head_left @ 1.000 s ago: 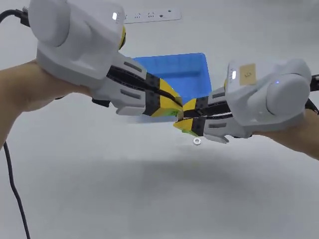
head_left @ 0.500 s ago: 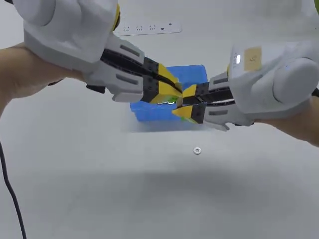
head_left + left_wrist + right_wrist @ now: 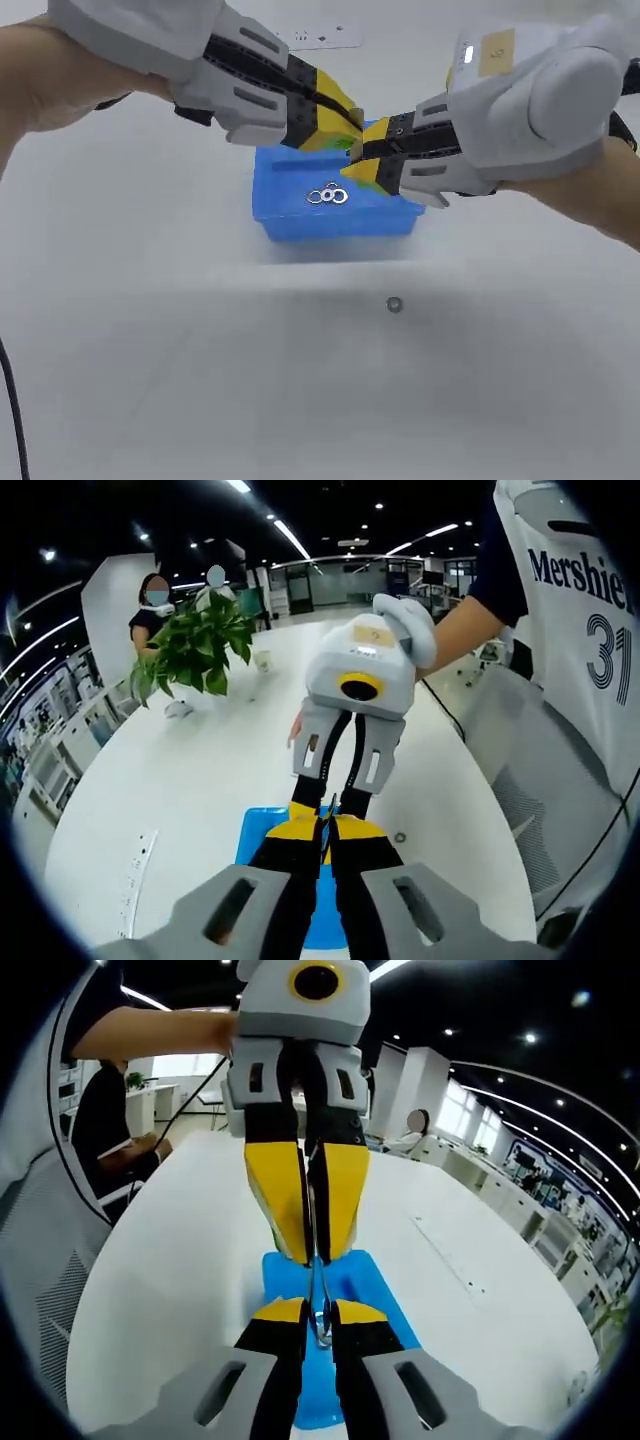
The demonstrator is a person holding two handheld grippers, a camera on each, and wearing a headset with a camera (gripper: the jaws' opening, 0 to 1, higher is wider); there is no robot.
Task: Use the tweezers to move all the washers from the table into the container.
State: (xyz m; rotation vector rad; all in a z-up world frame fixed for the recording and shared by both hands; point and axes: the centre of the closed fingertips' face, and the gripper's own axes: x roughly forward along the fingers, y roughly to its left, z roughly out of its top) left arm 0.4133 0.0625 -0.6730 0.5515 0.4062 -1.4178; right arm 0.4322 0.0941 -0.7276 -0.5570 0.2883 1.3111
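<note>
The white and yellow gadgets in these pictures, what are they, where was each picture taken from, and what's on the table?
They are hand-held clamps, two jaws each, one in each of a person's hands. The wide picture comes from a camera on the person's head; the two round ones from cameras riding on the clamps. The left gripper and right gripper meet tip to tip above a blue container, and both seem to pinch thin metal tweezers between them. A few washers lie in the container; one more washer lies on the white table.
</note>
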